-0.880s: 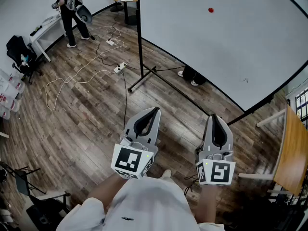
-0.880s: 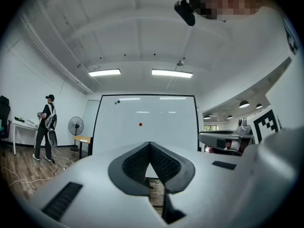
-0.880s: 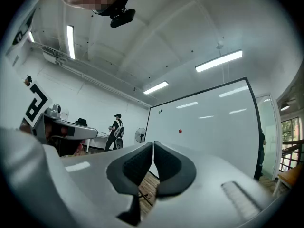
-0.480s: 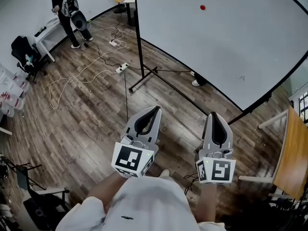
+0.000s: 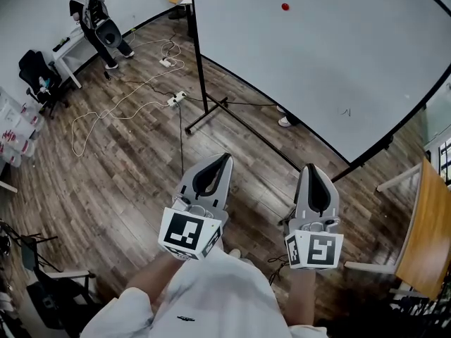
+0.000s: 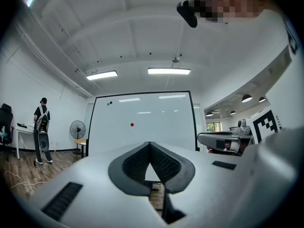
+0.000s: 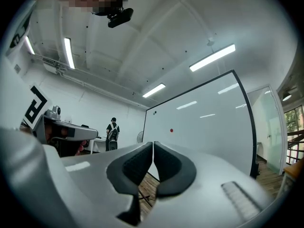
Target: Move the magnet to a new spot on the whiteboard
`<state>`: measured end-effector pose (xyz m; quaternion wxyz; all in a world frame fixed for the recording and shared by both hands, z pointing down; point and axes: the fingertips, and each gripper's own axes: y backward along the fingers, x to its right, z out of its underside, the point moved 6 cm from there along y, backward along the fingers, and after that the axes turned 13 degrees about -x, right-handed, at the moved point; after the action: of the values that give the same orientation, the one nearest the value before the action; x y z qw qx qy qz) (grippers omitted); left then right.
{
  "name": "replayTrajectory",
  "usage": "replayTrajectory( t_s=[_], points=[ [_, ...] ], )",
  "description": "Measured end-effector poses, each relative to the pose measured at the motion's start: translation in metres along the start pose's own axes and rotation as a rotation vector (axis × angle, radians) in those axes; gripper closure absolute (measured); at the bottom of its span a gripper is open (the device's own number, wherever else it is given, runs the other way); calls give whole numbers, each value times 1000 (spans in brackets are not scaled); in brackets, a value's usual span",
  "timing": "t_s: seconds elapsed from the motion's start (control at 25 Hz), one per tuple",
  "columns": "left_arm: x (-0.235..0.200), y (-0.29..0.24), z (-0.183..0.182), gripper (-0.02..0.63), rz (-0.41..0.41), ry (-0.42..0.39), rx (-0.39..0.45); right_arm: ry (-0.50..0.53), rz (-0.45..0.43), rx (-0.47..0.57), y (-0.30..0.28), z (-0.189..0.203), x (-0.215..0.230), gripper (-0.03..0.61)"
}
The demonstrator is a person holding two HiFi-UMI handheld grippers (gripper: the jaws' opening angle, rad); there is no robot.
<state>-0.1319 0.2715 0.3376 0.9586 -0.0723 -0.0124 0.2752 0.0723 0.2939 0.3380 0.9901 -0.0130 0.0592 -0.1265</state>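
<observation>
A small red magnet (image 5: 285, 7) sticks high on the big whiteboard (image 5: 338, 55), far beyond both grippers. It also shows as a red magnet (image 6: 132, 124) mid-board in the left gripper view and as a red magnet (image 7: 171, 130) in the right gripper view. My left gripper (image 5: 224, 159) is held low over the wooden floor, shut with nothing in it. To its right, my right gripper (image 5: 313, 169) is also shut and empty. Both point toward the board. Two dark magnets (image 6: 109, 103) sit near the board's top left corner.
The whiteboard's black stand foot (image 5: 210, 117) reaches onto the floor. Cables (image 5: 113, 108) and a power strip (image 5: 176, 98) lie at the left. A person (image 5: 90, 16) stands by a white table at far left. A wooden table (image 5: 423, 238) is at the right edge.
The whiteboard and its red magnet have slid left and slightly up in the head view. Both grippers keep their places in the view and stay shut.
</observation>
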Motion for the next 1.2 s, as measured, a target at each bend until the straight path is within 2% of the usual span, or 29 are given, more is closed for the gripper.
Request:
replayTrajectory(
  t_s=[0.4,0.6,0.96,1.2],
  points=[
    [-19,-59,-9,607,1,-3,12,4,-3,21,-60,-1,30,574],
    [-57,-126,-19,607,14,7,20,16,5,22,-132,-5,49,574],
    [-143,-242,-66,607,66,-2,36,25,32,34,-279,-40,72,574],
    [-181,-300,-84,607,99,-9,35,37,59,37,-340,-53,85,574]
  ],
)
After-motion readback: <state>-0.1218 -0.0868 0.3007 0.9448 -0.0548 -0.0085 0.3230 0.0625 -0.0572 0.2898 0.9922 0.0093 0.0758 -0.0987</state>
